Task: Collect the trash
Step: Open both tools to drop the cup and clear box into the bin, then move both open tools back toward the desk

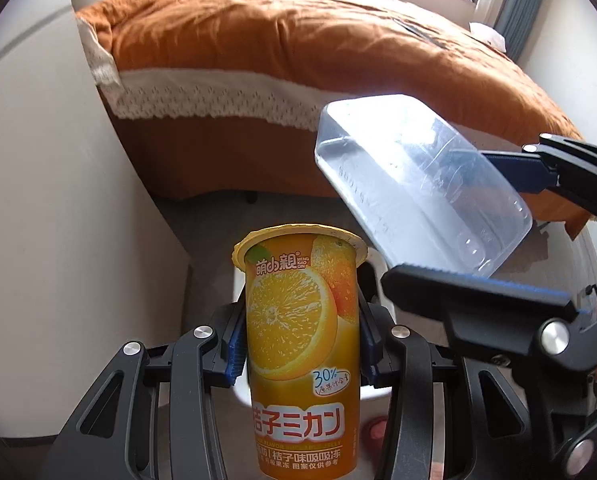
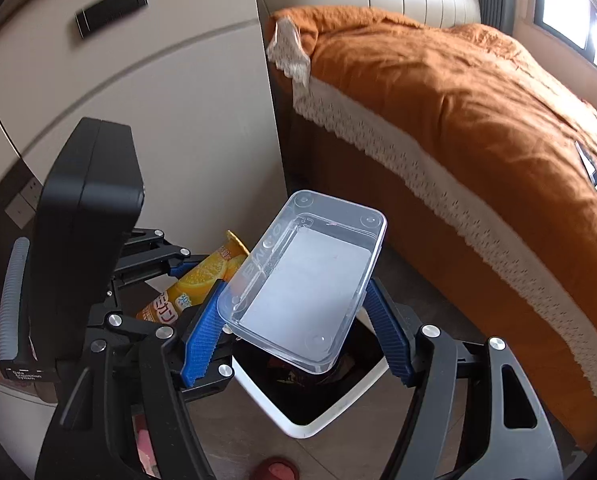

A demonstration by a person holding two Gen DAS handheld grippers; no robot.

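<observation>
There are two black two-finger grippers with blue ridged pads, the left gripper (image 1: 302,344) and the right gripper (image 2: 298,320). One tall orange jelly cup printed with orange slices (image 1: 300,352) sits between the left gripper's pads, and one clear rectangular plastic container (image 2: 304,280) sits between the right gripper's. One white bin with a dark inside (image 2: 298,420) lies below the right gripper, and one bed under an orange quilt (image 1: 298,48) lies beyond both.

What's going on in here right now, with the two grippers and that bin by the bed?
A person is clearing trash with a gripper in each hand. The left gripper is shut on an orange jelly drink cup, and the right gripper is shut on an empty clear plastic container. Both are held above a white trash bin with a dark liner, standing on the floor beside the bed with the orange cover. Nothing has been dropped in yet.
</observation>
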